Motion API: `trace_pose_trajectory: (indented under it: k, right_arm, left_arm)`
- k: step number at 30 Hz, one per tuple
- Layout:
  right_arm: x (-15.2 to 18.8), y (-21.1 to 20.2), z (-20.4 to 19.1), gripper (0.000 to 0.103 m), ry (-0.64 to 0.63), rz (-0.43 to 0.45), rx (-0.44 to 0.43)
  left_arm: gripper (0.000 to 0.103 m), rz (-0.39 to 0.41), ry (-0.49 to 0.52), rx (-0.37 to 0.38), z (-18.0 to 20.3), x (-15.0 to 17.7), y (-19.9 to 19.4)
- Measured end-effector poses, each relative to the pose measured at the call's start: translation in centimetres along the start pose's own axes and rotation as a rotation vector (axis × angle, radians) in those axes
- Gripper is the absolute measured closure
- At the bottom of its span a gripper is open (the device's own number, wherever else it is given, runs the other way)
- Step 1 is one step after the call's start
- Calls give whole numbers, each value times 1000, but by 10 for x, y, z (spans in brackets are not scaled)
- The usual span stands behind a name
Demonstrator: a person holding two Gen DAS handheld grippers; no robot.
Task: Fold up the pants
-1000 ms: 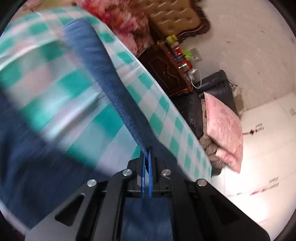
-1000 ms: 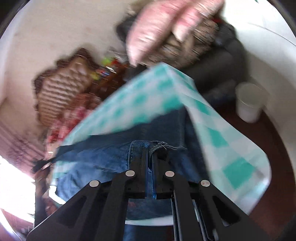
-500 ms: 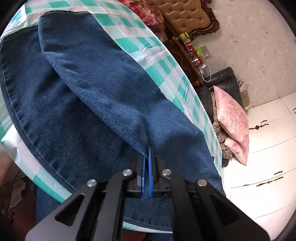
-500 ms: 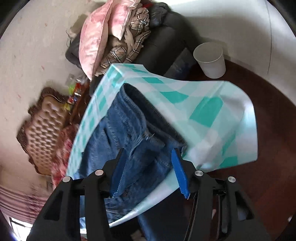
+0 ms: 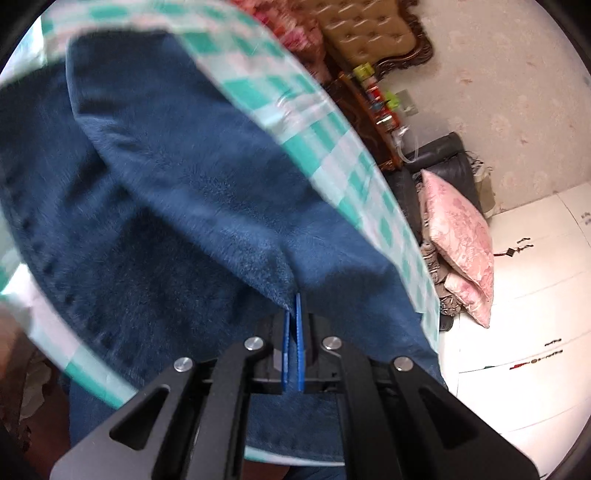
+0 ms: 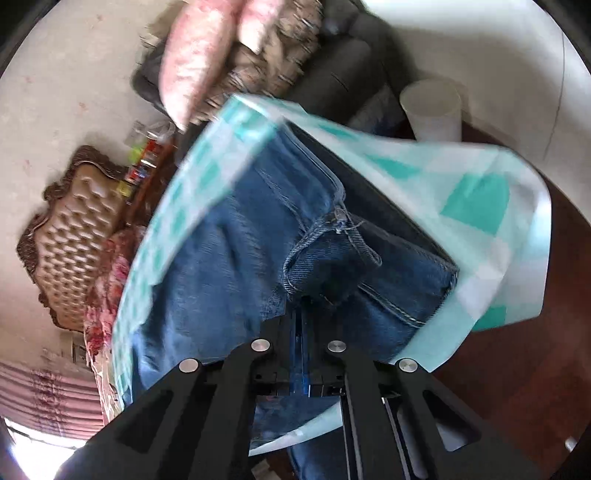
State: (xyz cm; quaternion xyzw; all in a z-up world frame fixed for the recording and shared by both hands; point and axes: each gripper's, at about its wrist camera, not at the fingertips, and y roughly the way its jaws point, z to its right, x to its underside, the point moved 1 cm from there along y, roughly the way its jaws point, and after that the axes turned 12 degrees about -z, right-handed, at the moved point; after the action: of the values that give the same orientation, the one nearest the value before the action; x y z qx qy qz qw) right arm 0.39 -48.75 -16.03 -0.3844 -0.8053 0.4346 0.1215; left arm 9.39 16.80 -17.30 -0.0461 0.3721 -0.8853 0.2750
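Note:
Dark blue denim pants [image 5: 177, 206] lie on a table covered by a green-and-white checked cloth [image 5: 321, 140]. My left gripper [image 5: 293, 306] is shut, its blue pads pinching the edge of a pant leg folded over the other leg. In the right wrist view the waist end of the pants [image 6: 229, 266] shows, with the fly and a pocket seam. My right gripper [image 6: 301, 314] is shut on a bunched fold of denim just below the fly, and the cloth hides its fingertips. The checked cloth [image 6: 476, 199] hangs over the table's corner.
A dark sofa with a pink cushion [image 5: 461, 236] stands beyond the table, beside white cabinets [image 5: 524, 332]. A tufted brown headboard [image 5: 365, 33] and a cluttered nightstand are further back. A white bin [image 6: 432, 110] stands on the dark wooden floor [image 6: 517, 369].
My right gripper was shut on the waistband, opened above the pants, then dropped and shut on the denim by the fly. The left gripper stayed shut, laying its fold down over the other leg.

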Motion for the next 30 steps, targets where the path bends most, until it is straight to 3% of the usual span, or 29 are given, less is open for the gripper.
trace_pose_trajectory:
  k: [4, 10, 18, 21, 27, 30]
  right_arm:
    - [5, -35, -8, 101, -34, 87, 20]
    - [3, 3, 5, 101, -41, 8, 155]
    - [14, -36, -2, 101, -72, 68, 107]
    - [9, -23, 3, 101, -63, 41, 144]
    - [19, -32, 7, 101, -69, 41, 130]
    - [18, -18, 17, 101, -50, 13, 162]
  left_arm:
    - [101, 9, 34, -24, 8, 22, -21]
    - [101, -78, -90, -41, -38, 35, 12]
    - [101, -37, -39, -25, -25, 42, -16]
    - [101, -77, -78, -30, -38, 41, -2]
    - [101, -75, -77, -31, -44, 48, -3]
    - [101, -92, -105, -32, -53, 47, 6]
